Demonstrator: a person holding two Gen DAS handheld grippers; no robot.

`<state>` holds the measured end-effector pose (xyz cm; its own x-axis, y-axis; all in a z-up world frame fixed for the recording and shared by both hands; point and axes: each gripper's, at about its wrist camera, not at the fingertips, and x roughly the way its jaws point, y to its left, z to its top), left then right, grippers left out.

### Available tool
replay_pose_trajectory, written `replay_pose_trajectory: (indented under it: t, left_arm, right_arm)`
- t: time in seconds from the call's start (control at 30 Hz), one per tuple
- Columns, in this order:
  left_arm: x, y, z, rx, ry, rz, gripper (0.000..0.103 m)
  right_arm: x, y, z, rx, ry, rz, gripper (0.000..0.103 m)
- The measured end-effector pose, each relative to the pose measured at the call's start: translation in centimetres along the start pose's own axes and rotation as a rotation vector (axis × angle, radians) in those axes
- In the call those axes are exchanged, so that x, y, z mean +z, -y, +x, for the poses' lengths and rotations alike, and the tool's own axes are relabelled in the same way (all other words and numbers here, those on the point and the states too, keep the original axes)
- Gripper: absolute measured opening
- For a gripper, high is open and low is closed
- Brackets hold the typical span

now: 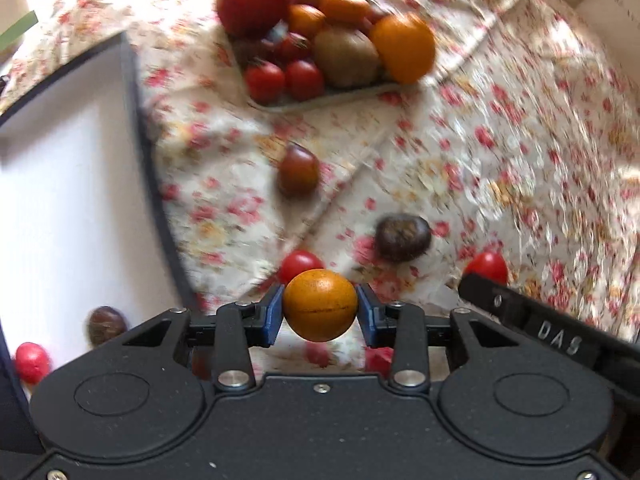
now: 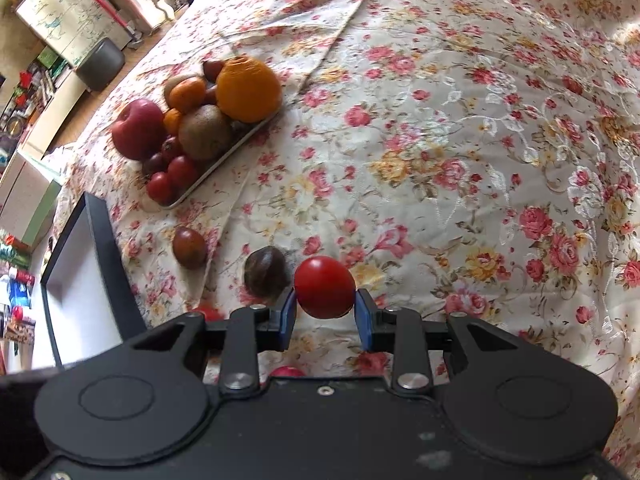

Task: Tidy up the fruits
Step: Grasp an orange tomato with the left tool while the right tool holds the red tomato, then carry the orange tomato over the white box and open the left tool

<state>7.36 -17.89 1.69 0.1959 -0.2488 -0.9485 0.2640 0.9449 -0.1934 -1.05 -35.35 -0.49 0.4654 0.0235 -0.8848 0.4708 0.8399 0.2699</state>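
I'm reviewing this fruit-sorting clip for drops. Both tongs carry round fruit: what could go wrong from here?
1. The small orange fruit is pinched only at its sides by the left tongs; being round and smooth, it may slip.
2. The cherry tomato sits at the tips of the right tongs, so it could roll out.
3. The tray is heaped; additions might tumble off.

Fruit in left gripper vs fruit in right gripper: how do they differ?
Colour: the left gripper holds an orange-brown ball, while the right gripper holds a red tomato.
Surface: the orange-brown ball looks matte and speckled, with a thin line across it; the red tomato is glossy and unmarked.
Shared: both are small and round, each clamped between blue pads above the floral cloth.
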Motion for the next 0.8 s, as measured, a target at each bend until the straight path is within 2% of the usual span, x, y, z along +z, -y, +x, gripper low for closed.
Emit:
replay_pose_trajectory:
  t: [0.3,0.47,0.63,0.8]
  left_arm:
    - [1.2,-8.2,-2.2,0.114,0.016,-0.122,0.046]
    - [1.6,-14.1,-2.8,0.168,0.010,-0.233,0.046]
    - [2.1,-18.7,-2.8,0.234,0.033,-0.317,0.046]
    - [1.8,-21.5,-2.1,0.229,0.030,-0.387,0.046]
  right_arm:
    - [-1.7,-4.9,1.0,0.059,-0.080,-0.115,0.033]
    - [-3.1,-9.4,2.2,0.108,-0.154,-0.213,0.033]
    - [-4.0,-14.3,3.2,0.134,-0.186,-0.306,0.033]
    - [-4.7,-17.8,4.0,0.149,-0.223,-0.360,0.033]
